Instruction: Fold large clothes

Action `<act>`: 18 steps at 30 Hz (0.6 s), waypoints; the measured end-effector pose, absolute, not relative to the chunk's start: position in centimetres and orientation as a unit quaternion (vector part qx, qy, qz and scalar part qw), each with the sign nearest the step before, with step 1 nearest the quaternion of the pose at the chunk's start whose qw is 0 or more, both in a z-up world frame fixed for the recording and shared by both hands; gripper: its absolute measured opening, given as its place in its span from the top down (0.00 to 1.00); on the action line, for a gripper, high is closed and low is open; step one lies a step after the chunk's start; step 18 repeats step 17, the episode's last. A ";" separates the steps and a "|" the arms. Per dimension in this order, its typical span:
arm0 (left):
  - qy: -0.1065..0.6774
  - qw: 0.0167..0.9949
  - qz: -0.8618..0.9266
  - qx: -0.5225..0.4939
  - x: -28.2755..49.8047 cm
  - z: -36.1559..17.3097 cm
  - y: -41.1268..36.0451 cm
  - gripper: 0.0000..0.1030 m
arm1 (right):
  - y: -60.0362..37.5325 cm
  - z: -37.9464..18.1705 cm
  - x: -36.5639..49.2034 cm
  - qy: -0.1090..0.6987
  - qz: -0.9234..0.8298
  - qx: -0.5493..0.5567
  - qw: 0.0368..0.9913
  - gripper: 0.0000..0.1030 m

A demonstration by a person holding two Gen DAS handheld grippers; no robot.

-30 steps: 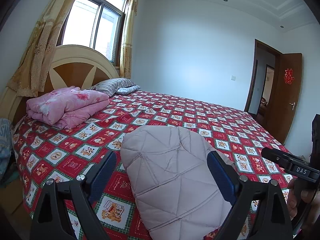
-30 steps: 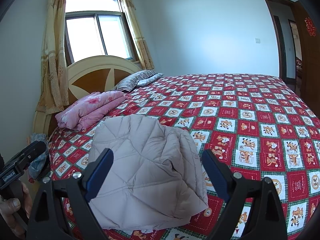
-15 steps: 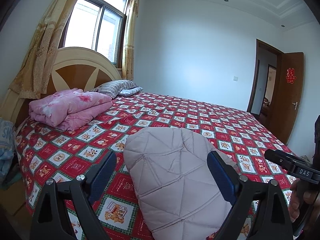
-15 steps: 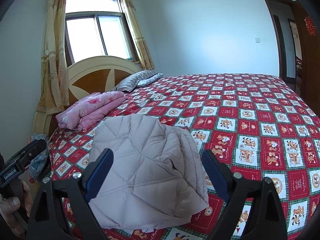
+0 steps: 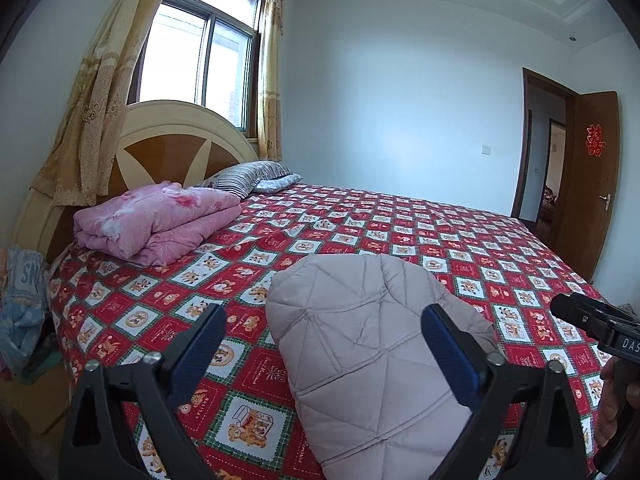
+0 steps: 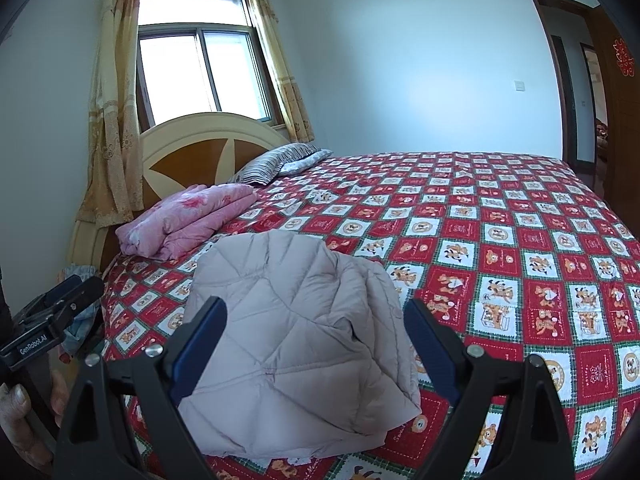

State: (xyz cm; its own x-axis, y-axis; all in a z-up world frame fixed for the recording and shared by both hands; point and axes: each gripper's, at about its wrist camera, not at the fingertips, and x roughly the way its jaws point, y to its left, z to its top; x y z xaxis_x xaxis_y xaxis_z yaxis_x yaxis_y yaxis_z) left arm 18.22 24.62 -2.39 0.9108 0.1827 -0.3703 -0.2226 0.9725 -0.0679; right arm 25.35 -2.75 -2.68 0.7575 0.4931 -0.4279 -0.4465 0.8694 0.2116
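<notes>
The pale grey-pink quilted down jacket (image 5: 372, 364) lies folded into a compact bundle on the near edge of the red, white and green checked bear-print bedspread (image 5: 420, 236). Judged from its layered shape, the fold is at or near completion, and the step in hand is release and clearance.

**Tool state**
- Left gripper (image 5: 326, 354): blue-padded jaws spread wide, having just been opening further. The bundle appears between them, but no pad presses on it.
- Right gripper (image 6: 318, 350): jaws spread wide above the bundle, pinching nothing.

**Procedure**
1. Keep both pairs of jaws fully spread while backing off, so no pad snags the slippery shell.
2. Withdraw along the pointing line; a sideways drag would likely slide the top layer.
3. If further tidying is needed, press the puffy top flat, since trapped air may spring the fold open.

**View comparison**
- The left wrist view shows the smooth rounded fold side, the brown wooden door (image 5: 592, 184) standing open, and the other tool at the right edge.
- The right wrist view shows the stacked loose layers (image 6: 380, 320) at the bundle's right edge, hidden from the left view
- Both show the folded pink floral quilt (image 6: 188, 216) near the headboard, well apart from the jacket
</notes>
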 end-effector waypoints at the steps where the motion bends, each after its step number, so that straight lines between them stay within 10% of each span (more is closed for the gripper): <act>1: 0.182 0.976 0.105 -0.054 18.2 -2.4 24.6 0.02 | -2.7 -2.7 25.3 0.242 0.251 0.048 0.936 0.10; 18: 0.149 0.981 0.121 -0.010 17.6 -2.6 23.0 0.01 | -3.2 -3.6 25.5 0.252 0.249 0.051 0.934 0.09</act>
